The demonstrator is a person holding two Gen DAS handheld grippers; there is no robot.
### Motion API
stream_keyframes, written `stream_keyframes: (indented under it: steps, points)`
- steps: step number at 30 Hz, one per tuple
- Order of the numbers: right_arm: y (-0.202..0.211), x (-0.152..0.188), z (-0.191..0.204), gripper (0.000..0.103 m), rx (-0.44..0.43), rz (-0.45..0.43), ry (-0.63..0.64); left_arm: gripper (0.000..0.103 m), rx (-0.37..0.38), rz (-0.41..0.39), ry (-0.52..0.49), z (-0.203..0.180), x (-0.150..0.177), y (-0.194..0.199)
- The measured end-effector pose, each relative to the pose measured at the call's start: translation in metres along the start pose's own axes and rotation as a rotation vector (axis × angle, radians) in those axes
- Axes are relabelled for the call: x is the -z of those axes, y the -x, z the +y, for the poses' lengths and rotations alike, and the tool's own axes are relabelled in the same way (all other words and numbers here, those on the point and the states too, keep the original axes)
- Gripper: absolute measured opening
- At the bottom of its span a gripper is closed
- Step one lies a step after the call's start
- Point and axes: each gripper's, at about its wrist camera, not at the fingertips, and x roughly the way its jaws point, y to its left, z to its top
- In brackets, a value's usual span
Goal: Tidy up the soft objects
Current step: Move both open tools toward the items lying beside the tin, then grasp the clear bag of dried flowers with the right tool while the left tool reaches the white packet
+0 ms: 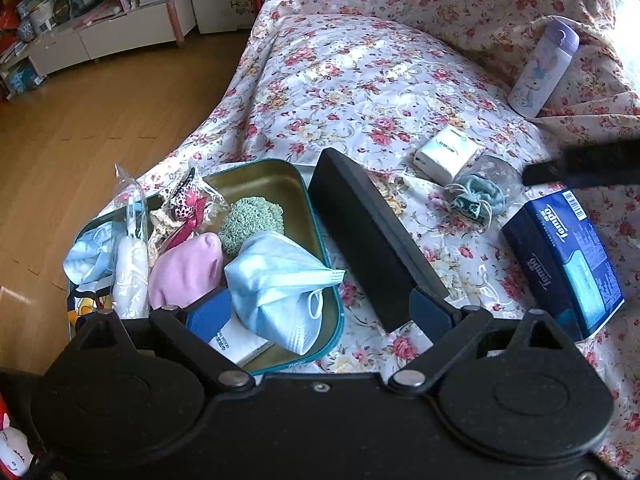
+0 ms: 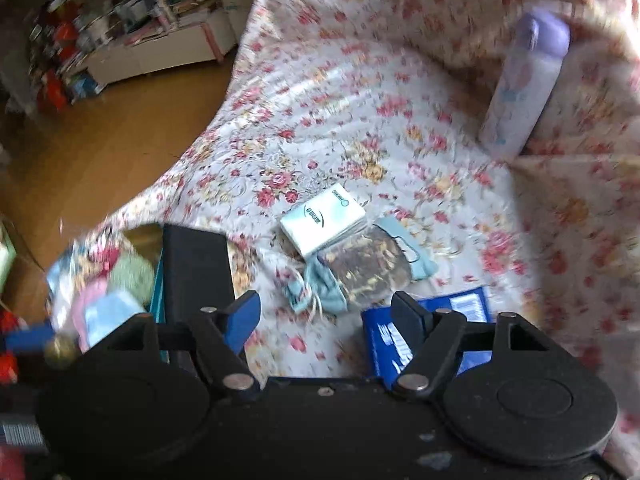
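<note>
A teal tin tray (image 1: 256, 172) on the floral bed cover holds soft things: a blue face mask (image 1: 280, 280), a pink cloth (image 1: 184, 268), a green knitted pad (image 1: 248, 220) and bagged items. My left gripper (image 1: 320, 264) hangs open over the tray's right edge, gripping nothing, its long black finger just right of the rim. A teal scrunchie (image 1: 476, 198) (image 2: 320, 292) lies beside a small white tissue pack (image 1: 446, 152) (image 2: 322, 224). My right gripper (image 2: 322, 304) is open and empty above the scrunchie. One of its fingers (image 1: 580, 164) shows as a dark blur.
A blue Tempo tissue box (image 1: 560, 256) (image 2: 400, 344) lies at the right, under the right gripper. A purple bottle (image 1: 544, 68) (image 2: 520, 80) leans on the folded cover at the back right. Wooden floor (image 1: 100, 120) and a cluttered low shelf (image 1: 100, 36) lie left.
</note>
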Motion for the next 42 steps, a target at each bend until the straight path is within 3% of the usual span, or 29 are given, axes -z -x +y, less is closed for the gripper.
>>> stream_keyframes:
  steps: [6,15,20,25,27,29,32,42]
  points:
    - [-0.051,-0.025,-0.009,0.073,0.030,0.075,-0.078,0.092,-0.025,-0.006,-0.011,0.000,0.002,-0.001]
    - [-0.104,-0.028,-0.027,0.084,0.056,0.175,-0.202,0.092,-0.026,0.012,-0.017,0.003,0.005,-0.009]
    - [-0.117,-0.034,-0.027,0.096,0.043,0.169,-0.237,0.092,-0.023,0.020,-0.014,0.005,0.004,-0.012]
    - [-0.130,-0.039,-0.021,0.096,0.091,0.170,-0.197,0.092,-0.022,0.021,-0.010,0.006,0.003,-0.013]
    - [-0.132,-0.038,-0.017,0.088,0.110,0.171,-0.171,0.092,-0.023,0.021,-0.011,0.006,0.002,-0.012]
    - [-0.129,-0.036,-0.014,0.066,0.132,0.166,-0.138,0.092,-0.023,0.021,-0.012,0.006,0.001,-0.013]
    - [-0.122,-0.034,-0.010,0.053,0.138,0.147,-0.076,0.092,-0.022,0.022,-0.008,0.006,-0.003,-0.012]
    - [-0.056,-0.028,-0.014,0.050,0.034,0.041,-0.031,0.092,-0.039,-0.011,-0.038,-0.003,-0.017,-0.004]
